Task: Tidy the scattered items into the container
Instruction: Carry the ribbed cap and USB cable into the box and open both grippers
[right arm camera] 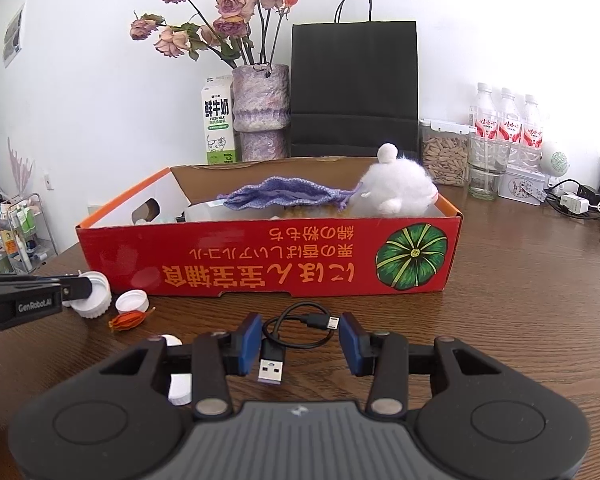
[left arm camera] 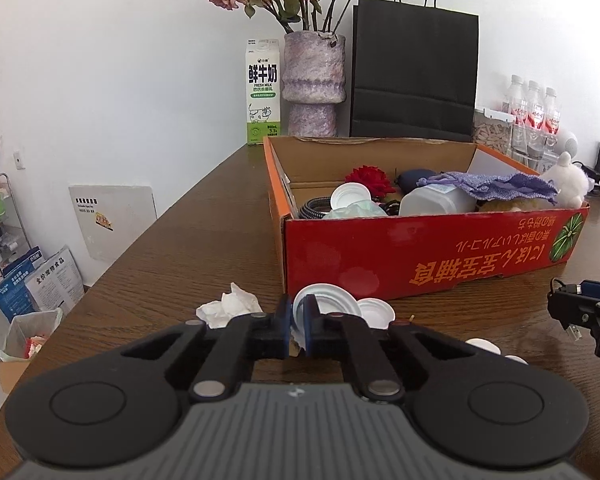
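I am working beside the red box (right arm camera: 268, 264) on the bench (left arm camera: 204, 216), my left gripper (left arm camera: 298, 326) clenching a white ribbed lid (left arm camera: 326, 306) that next needs lifting over the wall; my right gripper (right arm camera: 298, 338) is spread around the coiled black USB cable (right arm camera: 296, 330), about to clench

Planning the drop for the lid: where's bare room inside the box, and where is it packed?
The red box is bare along its far-left part, between the orange left wall and the red flower. The near half is crowded: white lid, plastic jar, purple pouch, plush toy.
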Demonstrator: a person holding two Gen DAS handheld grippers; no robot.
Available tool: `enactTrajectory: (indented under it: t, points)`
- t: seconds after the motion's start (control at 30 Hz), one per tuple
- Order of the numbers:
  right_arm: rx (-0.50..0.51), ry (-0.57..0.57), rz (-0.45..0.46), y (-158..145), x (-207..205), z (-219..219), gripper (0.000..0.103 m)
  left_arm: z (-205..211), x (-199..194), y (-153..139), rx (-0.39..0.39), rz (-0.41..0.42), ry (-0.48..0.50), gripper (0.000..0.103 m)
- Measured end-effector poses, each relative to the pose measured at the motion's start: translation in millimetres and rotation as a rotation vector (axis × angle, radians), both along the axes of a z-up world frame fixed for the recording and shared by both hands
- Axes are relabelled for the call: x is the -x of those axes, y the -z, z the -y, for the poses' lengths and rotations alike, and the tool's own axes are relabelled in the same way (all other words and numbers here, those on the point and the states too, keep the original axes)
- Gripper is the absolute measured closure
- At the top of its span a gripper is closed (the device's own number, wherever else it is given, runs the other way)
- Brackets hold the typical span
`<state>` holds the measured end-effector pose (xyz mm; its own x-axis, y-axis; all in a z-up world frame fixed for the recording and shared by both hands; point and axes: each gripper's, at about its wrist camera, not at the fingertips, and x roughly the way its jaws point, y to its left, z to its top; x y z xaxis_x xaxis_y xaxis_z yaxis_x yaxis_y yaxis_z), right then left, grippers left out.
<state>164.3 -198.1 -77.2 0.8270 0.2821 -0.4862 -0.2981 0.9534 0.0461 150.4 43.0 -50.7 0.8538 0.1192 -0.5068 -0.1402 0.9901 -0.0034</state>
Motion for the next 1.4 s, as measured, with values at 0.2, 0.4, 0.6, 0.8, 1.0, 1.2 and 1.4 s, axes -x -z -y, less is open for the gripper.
enactTrajectory:
  t: [0.2,0.4,0.6,0.8,1.0,1.2,1.4]
  points:
    - [0.001,-0.007,0.011,-1,3,-1,0.062,-2,9,-4,0.02,0.023,-0.002,0.096]
    - [0.0,-0.005,0.026,-2,5,-1,0.062,-4,15,-8,0.032,0.038,-0.015,0.096]
    - [0.015,-0.004,0.043,-3,6,-3,0.062,-5,21,-16,0.047,0.062,-0.009,0.096]
    - [-0.018,-0.032,0.094,-23,10,-5,0.062,-1,26,-35,0.059,0.122,0.016,0.096]
    - [-0.041,-0.058,0.179,-54,5,-19,0.062,5,21,-57,0.07,0.193,0.043,0.096]
    - [-0.069,-0.061,0.238,-78,-16,-34,0.062,15,2,-78,0.082,0.267,0.064,0.096]
    - [-0.091,-0.067,0.272,-85,-49,-50,0.062,17,-25,-88,0.11,0.317,0.067,0.096]
